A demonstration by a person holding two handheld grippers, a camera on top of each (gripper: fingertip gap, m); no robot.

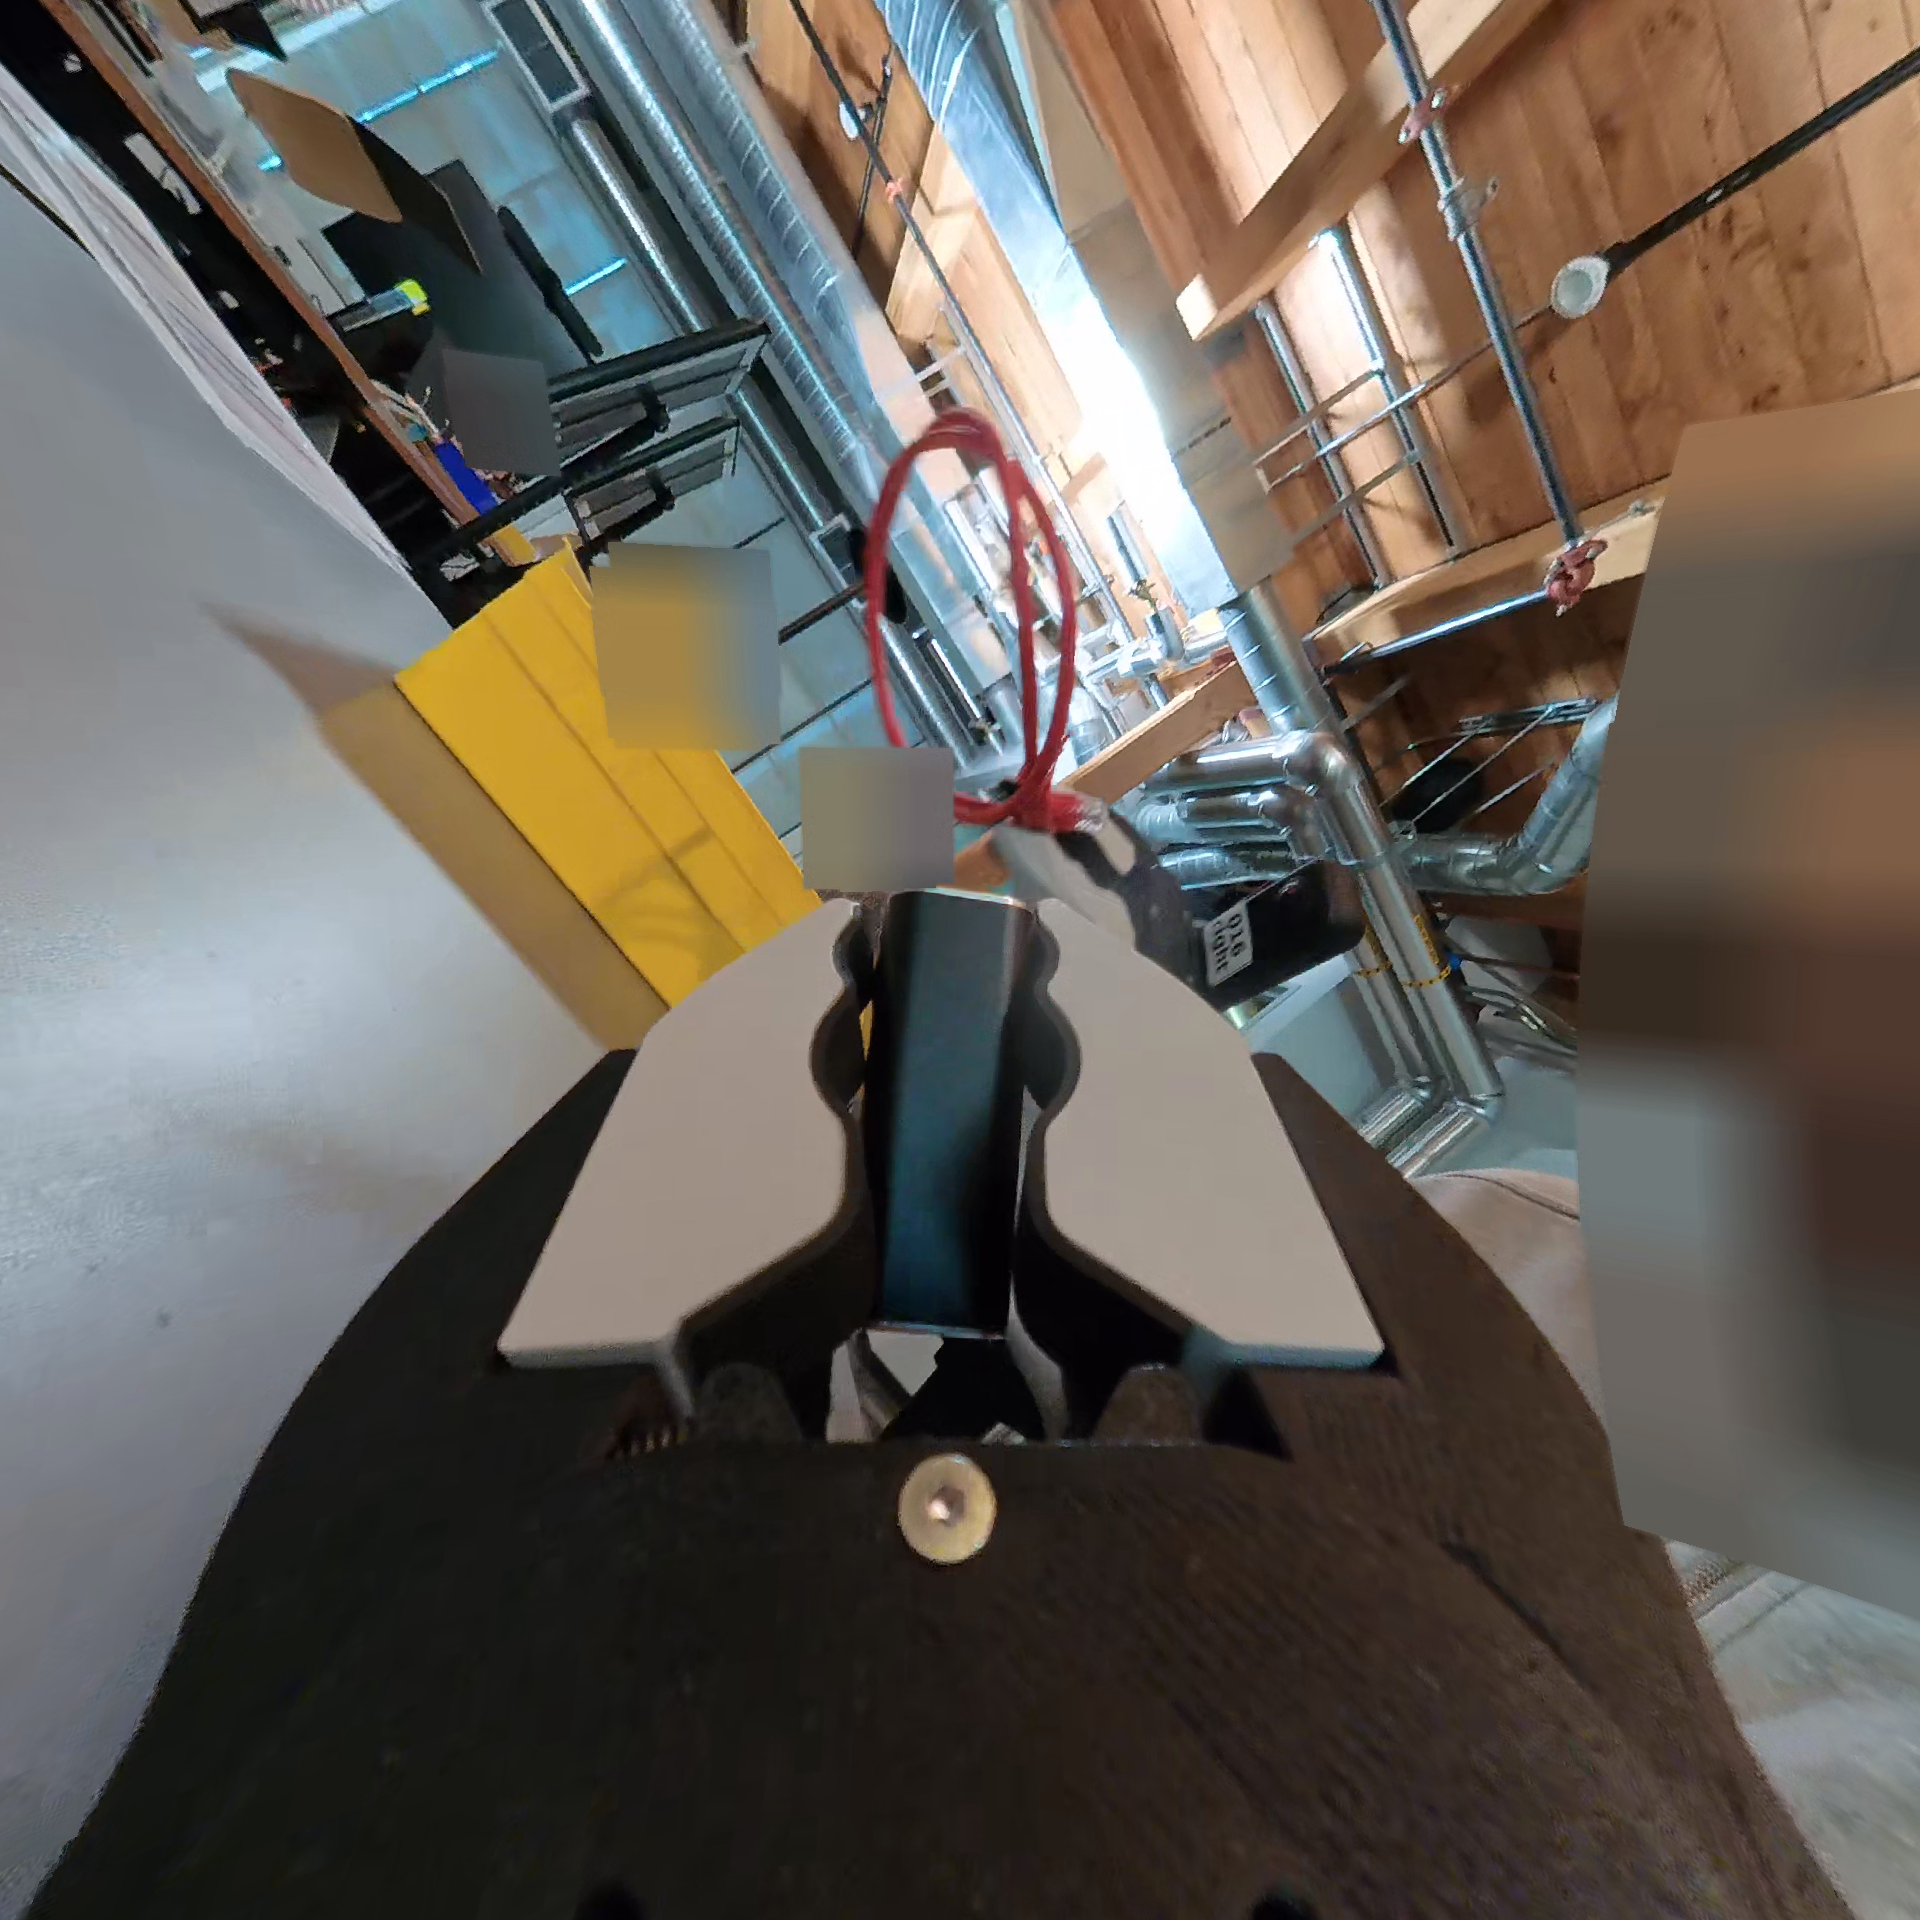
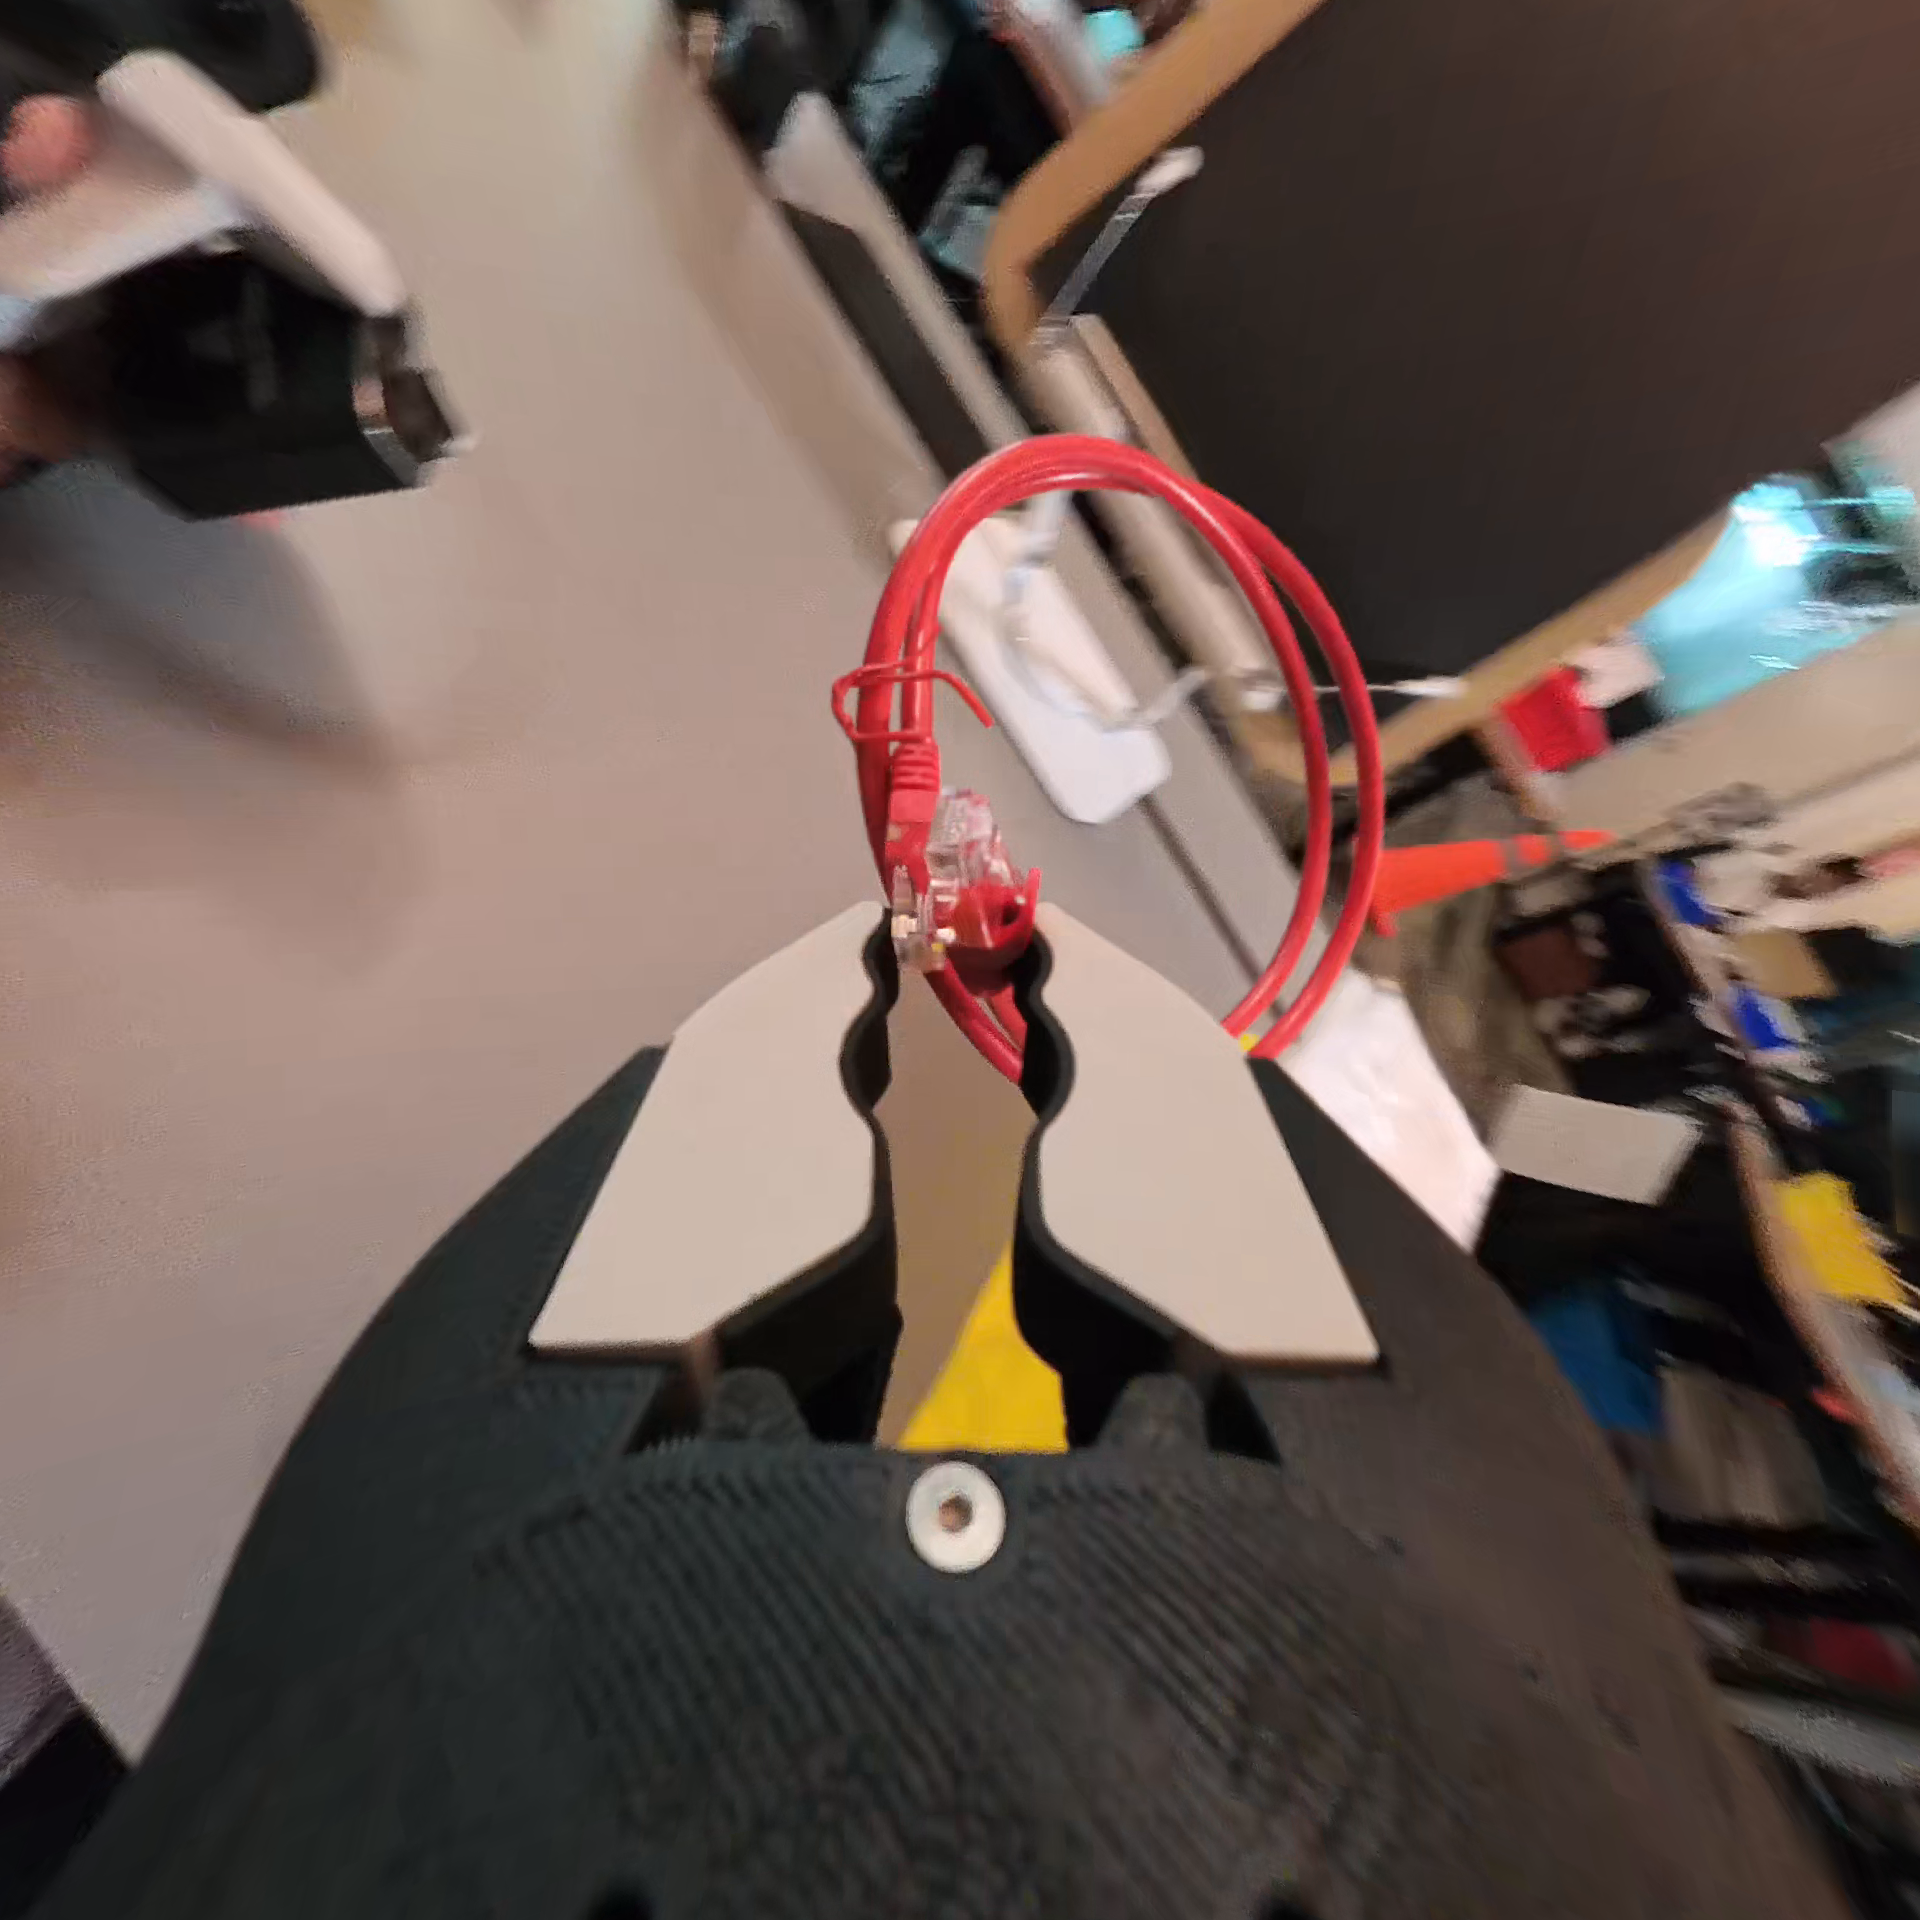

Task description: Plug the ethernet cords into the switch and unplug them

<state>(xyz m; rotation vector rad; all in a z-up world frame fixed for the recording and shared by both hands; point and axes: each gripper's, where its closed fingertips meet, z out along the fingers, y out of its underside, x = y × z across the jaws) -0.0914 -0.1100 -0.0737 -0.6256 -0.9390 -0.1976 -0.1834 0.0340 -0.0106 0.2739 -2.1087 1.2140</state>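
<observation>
The small black metal box-shaped switch sits clamped in the left gripper at frame centre. The coiled red ethernet cord, with clear plastic plug, is pinched at the right gripper tips, mid-frame. Judged step: bringing plug to port; next needs aligning. No containers are identifiable.

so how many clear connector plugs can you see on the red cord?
2, both bunched at the right gripper tips on the red cord: one clear plug upright above the tips, one plug at the left fingertip. None looks hidden.
</observation>
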